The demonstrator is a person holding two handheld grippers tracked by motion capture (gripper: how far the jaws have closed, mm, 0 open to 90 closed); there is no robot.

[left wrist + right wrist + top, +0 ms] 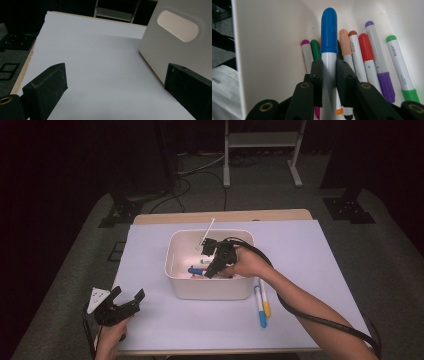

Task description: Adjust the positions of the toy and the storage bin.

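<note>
The blue-capped marker has a white barrel and a glossy blue cap, and it's pinched at the barrel with the cap sticking out past the jaws. It sits down inside the white bin, just above the other markers lying side by side on the bottom.

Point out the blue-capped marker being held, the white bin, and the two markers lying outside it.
blue-capped marker (328, 35), right gripper view, its cap.
white bin (210, 287), high view, near wall.
two markers (261, 307), high view, blue-tipped one's barrel.

Grey carpet floor, dark room, white metal frame behind table.
</note>
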